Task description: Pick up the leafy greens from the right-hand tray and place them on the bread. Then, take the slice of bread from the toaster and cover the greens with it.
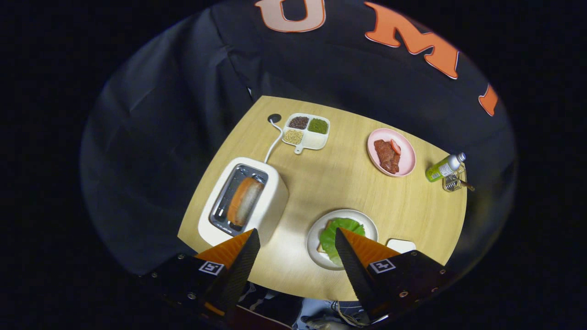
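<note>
Leafy greens (340,231) lie on the white plate (316,238), just ahead of the gripper (297,236) and partly behind one finger. Gripper fingers are spread wide apart, gripping nothing, held high above the wooden table (339,183). A small white tray (400,244) sits just beside the plate. Toaster (243,201) stands ahead of the other finger, with a bread slice (244,200) upright in its slot. Beyond: pink plate (391,151) with meat, divided dish (306,131) of grains, and a green bottle (444,167) near the table edge.

A round light-wood table (348,183) stands against the booth's black cloth wall (183,114).
</note>
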The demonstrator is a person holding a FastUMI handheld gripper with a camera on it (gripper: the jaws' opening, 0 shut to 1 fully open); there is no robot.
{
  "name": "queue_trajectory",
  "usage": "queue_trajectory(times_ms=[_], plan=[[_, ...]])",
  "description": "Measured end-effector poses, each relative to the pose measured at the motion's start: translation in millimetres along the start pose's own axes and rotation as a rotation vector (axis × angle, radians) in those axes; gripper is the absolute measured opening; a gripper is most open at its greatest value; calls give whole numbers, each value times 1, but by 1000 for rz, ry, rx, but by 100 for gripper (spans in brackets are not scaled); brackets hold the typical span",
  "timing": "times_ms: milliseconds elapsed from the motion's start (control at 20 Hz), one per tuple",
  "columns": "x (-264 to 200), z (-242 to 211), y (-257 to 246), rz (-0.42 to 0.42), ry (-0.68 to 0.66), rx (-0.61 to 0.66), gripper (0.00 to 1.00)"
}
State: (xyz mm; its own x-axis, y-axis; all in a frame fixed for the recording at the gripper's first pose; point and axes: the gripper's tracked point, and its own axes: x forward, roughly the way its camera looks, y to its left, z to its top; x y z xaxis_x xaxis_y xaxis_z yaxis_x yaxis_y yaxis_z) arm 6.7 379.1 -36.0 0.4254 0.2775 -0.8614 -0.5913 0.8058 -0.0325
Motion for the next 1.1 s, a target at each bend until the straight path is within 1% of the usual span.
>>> queue_trajectory(times_ms=[150,250,350,400,450,500,550,700,750,950,1000,1100], plan=[[9,18,29,15,6,-7,98],[18,23,50,41,25,-7,96],[34,25,63,53,48,-1,90],[41,24,65,50,61,8,83],[48,25,68,47,70,19,79],[55,25,67,37,81,32,71],[60,25,65,25,91,51,66],[77,23,62,4,122,91,43],[82,21,64,4,135,104,40],[95,15,68,7,161,120,36],[94,16,72,8,157,132,20],[94,22,70,-7,140,150,9]])
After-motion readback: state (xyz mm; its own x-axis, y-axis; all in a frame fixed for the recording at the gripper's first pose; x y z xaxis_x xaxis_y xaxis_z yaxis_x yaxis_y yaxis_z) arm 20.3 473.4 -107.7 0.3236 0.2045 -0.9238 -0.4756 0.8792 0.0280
